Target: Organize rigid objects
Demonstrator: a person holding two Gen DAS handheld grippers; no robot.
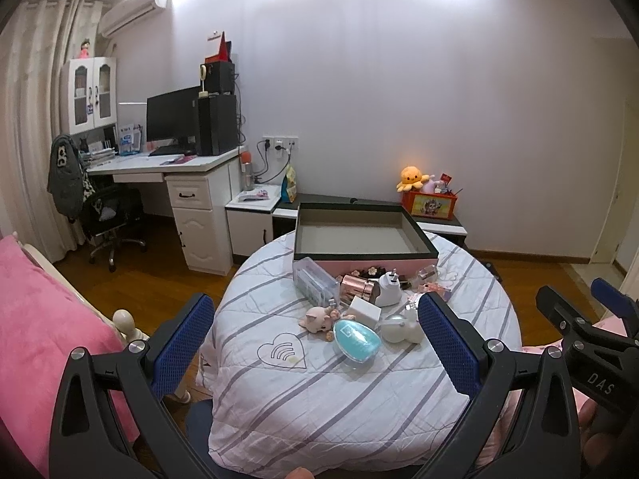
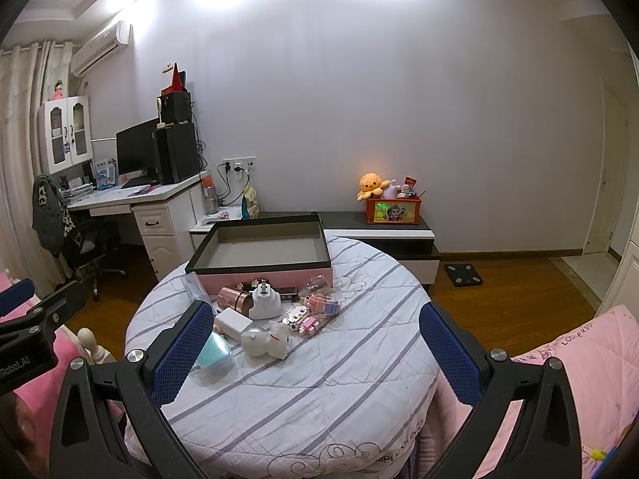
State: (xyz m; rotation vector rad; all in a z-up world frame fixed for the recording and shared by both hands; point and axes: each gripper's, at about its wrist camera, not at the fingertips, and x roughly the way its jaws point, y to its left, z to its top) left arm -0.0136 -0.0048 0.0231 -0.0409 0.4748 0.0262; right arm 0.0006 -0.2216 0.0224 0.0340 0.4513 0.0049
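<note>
Both tools, left (image 1: pixel 315 343) and right (image 2: pixel 315 343), hover released and empty over the near edge of the round worktop (image 2: pixel 319 391). Nothing is sorted yet: the toys (image 1: pixel 359 315) lie clustered just before the empty box (image 1: pixel 355 235). The next move probably calls for lowering onto one nearby piece.

Item count, relative to the box (image 1: pixel 361 257)

One open box on the table (image 1: pixel 303 391). In front of it: one clear case (image 1: pixel 313 284), one rose-gold container (image 1: pixel 356 283), one white plug adapter (image 1: pixel 388 289), one white block (image 1: pixel 364 310), one pig figure (image 1: pixel 319 318), one teal egg (image 1: pixel 355 336), one white figurine (image 1: pixel 399 327), two brick models (image 2: pixel 315 308).
</note>
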